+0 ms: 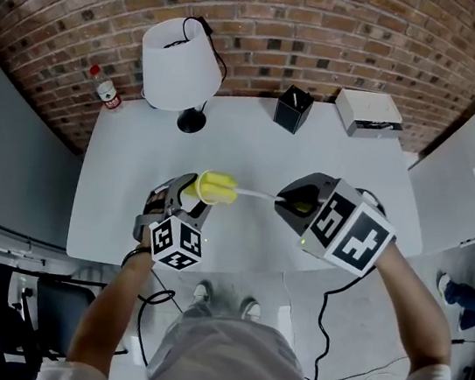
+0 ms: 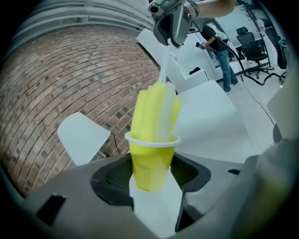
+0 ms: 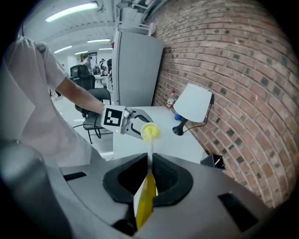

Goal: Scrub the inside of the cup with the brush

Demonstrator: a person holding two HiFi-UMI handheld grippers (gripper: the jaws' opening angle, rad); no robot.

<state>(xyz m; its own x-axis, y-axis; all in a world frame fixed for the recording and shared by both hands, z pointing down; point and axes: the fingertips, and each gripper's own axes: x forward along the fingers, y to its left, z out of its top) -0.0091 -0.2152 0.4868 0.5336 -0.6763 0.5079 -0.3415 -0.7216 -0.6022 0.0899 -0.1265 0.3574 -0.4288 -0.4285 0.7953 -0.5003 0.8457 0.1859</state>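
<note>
A small yellow cup [image 1: 205, 187] is held over the white table [image 1: 253, 143], its mouth turned toward my right side, with my left gripper [image 1: 193, 192] shut on its body. In the left gripper view the cup [image 2: 149, 158] sits squeezed between the jaws of the left gripper [image 2: 150, 173]. The brush's yellow sponge head [image 2: 156, 112] stands in the cup and sticks out past the rim. A thin white stem [image 1: 259, 195] runs from it to my right gripper [image 1: 290, 203]. The right gripper [image 3: 149, 179] is shut on the brush's yellow handle [image 3: 145, 200], pointing at the cup [image 3: 149, 132].
At the table's far side stand a white lamp [image 1: 181, 66], a black box [image 1: 293, 108] and a white box [image 1: 368, 113]. A red-capped bottle [image 1: 105, 90] sits at the far left corner. A black chair [image 1: 0, 300] and cables lie on the floor.
</note>
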